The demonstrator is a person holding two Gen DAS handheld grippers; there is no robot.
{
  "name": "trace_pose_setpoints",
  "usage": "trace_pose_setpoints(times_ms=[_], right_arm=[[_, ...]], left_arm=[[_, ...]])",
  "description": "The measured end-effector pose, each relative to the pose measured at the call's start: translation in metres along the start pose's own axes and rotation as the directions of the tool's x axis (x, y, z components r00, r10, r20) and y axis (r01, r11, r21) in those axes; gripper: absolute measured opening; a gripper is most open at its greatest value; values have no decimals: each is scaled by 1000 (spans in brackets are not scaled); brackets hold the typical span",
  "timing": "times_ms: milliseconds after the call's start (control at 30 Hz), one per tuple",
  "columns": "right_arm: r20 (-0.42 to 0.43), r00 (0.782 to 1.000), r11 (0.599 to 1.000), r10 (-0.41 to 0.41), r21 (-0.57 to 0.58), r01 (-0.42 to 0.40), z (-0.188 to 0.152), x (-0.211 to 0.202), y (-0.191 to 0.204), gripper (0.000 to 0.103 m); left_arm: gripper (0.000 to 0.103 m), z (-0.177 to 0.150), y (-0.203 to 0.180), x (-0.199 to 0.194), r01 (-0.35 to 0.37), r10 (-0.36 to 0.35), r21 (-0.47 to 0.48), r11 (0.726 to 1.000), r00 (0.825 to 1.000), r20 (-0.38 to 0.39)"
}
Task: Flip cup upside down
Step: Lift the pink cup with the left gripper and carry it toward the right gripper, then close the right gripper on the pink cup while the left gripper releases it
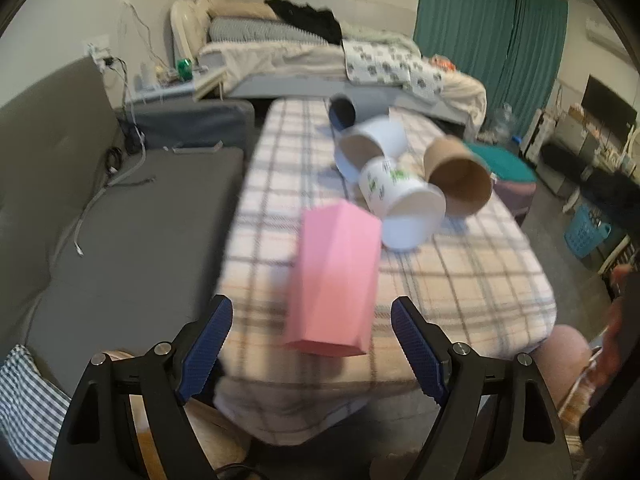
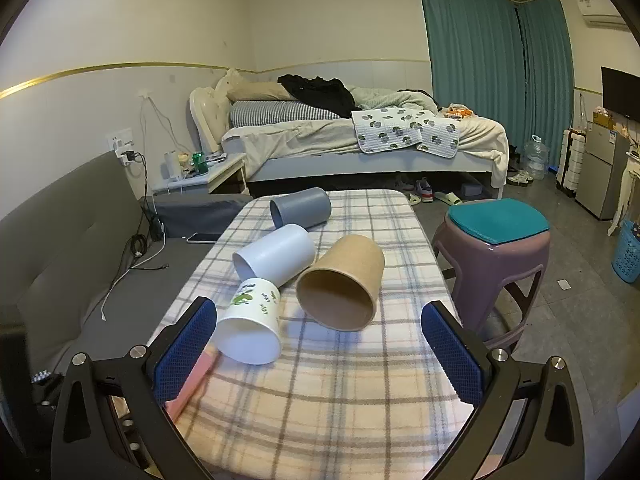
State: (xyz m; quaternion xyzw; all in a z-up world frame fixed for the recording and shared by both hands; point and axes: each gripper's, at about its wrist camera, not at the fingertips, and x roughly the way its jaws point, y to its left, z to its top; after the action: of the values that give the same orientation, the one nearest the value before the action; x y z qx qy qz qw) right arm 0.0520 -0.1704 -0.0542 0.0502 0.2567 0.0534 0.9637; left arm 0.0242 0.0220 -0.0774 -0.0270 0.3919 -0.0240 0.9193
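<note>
On plaid table (image 2: 328,392): leaf-print cup (image 2: 252,322) on side, no legible writing; both grippers' fingers spread, empty.

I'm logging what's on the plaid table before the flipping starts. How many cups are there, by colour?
Pink cup: 1
White cup with green print: 1
Plain white cup: 1
Brown cup: 1
Grey cup: 1
Total: 5
</note>
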Motion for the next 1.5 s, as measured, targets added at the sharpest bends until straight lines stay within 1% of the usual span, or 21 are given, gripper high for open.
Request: trace_pose_setpoints(times_ms=[67, 100, 233, 333, 400, 433, 567, 667, 700, 733, 800, 867, 933, 967, 1000, 1033, 1200, 1400, 1500], right_arm=[[1, 1000, 1000, -3, 9, 3, 0, -4, 6, 103], [-1, 1000, 1000, -2, 15, 2, -1, -6, 11, 103], [-48, 999, 1000, -2, 27, 3, -11, -2, 32, 103], [-106, 994, 999, 22, 25, -20, -29, 7, 58, 103], [-158, 987, 999, 36, 4, -36, -43, 15, 81, 103], [-171, 984, 999, 42, 2, -43, -46, 18, 87, 103], [-246, 966, 997, 77, -12, -83, -66, 38, 117, 103], [-288, 954, 996, 87, -2, -92, -79, 54, 129, 101], [-307, 947, 996, 90, 1, -94, -84, 60, 132, 97], [-324, 941, 995, 97, 5, -101, -87, 65, 133, 89], [-353, 929, 993, 112, 17, -113, -93, 71, 134, 84], [-359, 924, 991, 135, 39, -130, -95, 72, 132, 81], [-363, 917, 986, 167, 48, -160, -95, 72, 133, 68], [-364, 915, 984, 175, 43, -172, -94, 72, 135, 66], [-362, 914, 983, 181, 28, -183, -94, 70, 137, 60], [-360, 915, 981, 185, 18, -192, -93, 67, 138, 59], [-354, 913, 978, 204, 36, -205, -87, 63, 131, 57], [-286, 936, 976, 207, -4, -218, -62, 48, 127, 56], [-289, 935, 976, 206, -15, -219, -52, 50, 124, 55]], left_arm=[[89, 6, 14, -16, -16, 17, -12, 1000, 998, 53], [91, 10, 23, -21, -44, 45, -14, 999, 996, 83], [91, 22, 50, -27, -138, 136, 1, 990, 980, 149], [91, 28, 69, -22, -164, 164, -16, 986, 974, 157], [91, 28, 79, -19, -161, 164, -31, 987, 975, 149], [91, 28, 84, -18, -161, 165, -39, 986, 976, 146], [91, 28, 88, -14, -201, 202, -23, 979, 968, 148], [91, 28, 91, -10, -197, 199, -34, 980, 971, 133], [91, 28, 92, -10, -189, 193, -41, 981, 973, 128], [91, 28, 94, -9, -184, 188, -44, 982, 974, 126], [91, 28, 93, -8, -182, 186, -45, 982, 975, 125], [91, 27, 92, -6, -180, 184, -42, 983, 976, 119], [91, 26, 92, -5, -171, 176, -50, 984, 978, 110], [91, 27, 91, -5, -166, 171, -54, 985, 979, 107], [91, 27, 90, -4, -161, 166, -58, 985, 981, 104], [91, 27, 89, -4, -159, 164, -60, 985, 981, 102], [91, 26, 85, -4, -159, 163, -53, 986, 982, 97], [91, 26, 84, -1, -149, 154, -63, 987, 985, 83], [91, 25, 85, 2, -146, 151, -74, 986, 986, 73]])
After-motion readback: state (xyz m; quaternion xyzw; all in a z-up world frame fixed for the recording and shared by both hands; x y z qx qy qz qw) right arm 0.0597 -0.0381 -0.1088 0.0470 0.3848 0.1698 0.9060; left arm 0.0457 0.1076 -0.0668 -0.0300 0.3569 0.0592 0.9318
